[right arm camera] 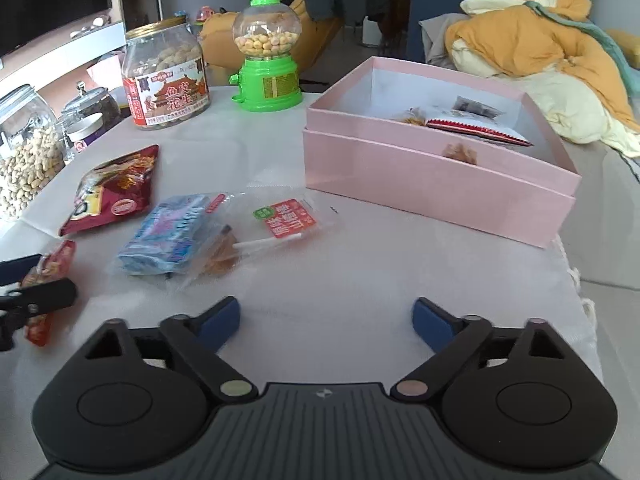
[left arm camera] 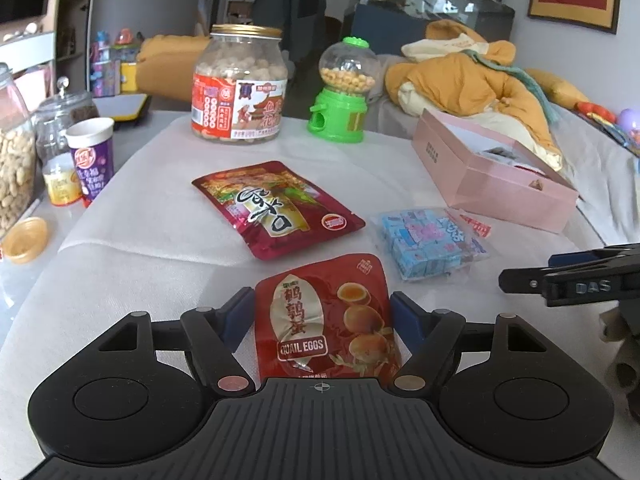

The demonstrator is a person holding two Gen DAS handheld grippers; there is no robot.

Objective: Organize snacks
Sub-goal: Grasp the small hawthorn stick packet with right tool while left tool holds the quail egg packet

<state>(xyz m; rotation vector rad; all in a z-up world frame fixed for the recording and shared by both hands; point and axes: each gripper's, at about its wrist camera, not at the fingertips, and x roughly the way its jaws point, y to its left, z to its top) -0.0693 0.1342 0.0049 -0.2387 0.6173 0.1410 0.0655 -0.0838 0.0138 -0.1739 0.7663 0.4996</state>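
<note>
My left gripper (left arm camera: 322, 312) has its fingers on both sides of a red quail egg pouch (left arm camera: 326, 320), closed against its edges on the white cloth. The pouch also shows at the left edge of the right wrist view (right arm camera: 48, 276). My right gripper (right arm camera: 326, 314) is open and empty above bare cloth. Ahead lie a dark red snack bag (left arm camera: 276, 208), a blue candy pack (left arm camera: 432, 240) and a clear lollipop wrapper (right arm camera: 272, 232). An open pink box (right arm camera: 436, 168) at the right holds a few snacks.
A peanut jar with a gold lid (left arm camera: 238, 84) and a green candy dispenser (left arm camera: 342, 92) stand at the back. Glass jars (left arm camera: 12, 152), a purple cup (left arm camera: 92, 156) and a loose lid (left arm camera: 26, 238) crowd the left. Yellow bedding (right arm camera: 540, 48) lies behind the box.
</note>
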